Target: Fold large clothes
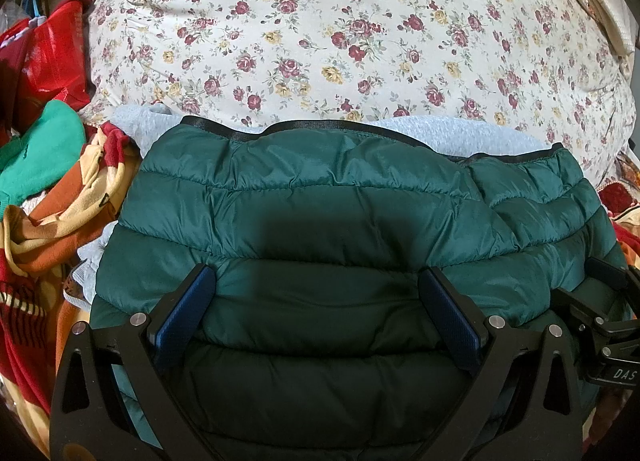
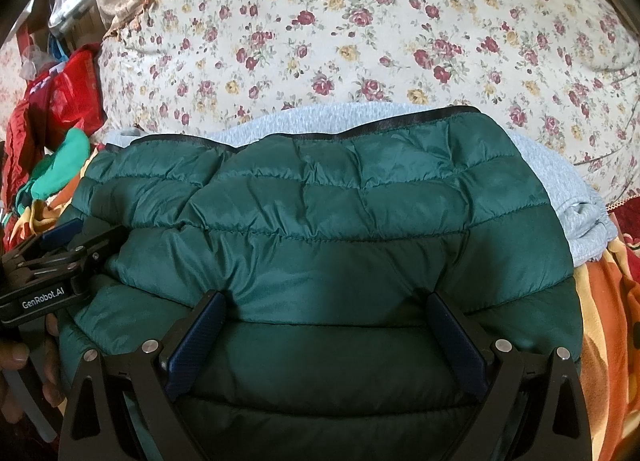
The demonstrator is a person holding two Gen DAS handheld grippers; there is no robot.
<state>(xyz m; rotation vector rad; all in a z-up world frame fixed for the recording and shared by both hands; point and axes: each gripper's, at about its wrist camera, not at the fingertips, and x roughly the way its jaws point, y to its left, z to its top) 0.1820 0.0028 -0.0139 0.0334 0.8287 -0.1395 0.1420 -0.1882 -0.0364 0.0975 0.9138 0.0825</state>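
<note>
A dark green quilted puffer jacket [image 1: 320, 213] lies folded on top of a light grey knit garment [image 1: 460, 137]. My left gripper [image 1: 320, 277] is open, its blue pads [image 1: 188, 305] spread wide over the jacket's near part. My right gripper [image 2: 326, 305] is also open, its pads [image 2: 456, 341] resting over the same jacket [image 2: 320, 201], to the right of the left one. The right gripper's side shows at the right edge of the left wrist view [image 1: 608, 325]. The left gripper's body shows at the left of the right wrist view [image 2: 56, 261]. Neither holds cloth.
A floral bedsheet [image 1: 340, 29] covers the bed behind. A pile of orange, yellow and red clothes [image 1: 60, 213], a green garment [image 1: 40, 149] and a red bag [image 1: 52, 53] lie to the left. An orange cloth [image 2: 608, 309] lies to the right.
</note>
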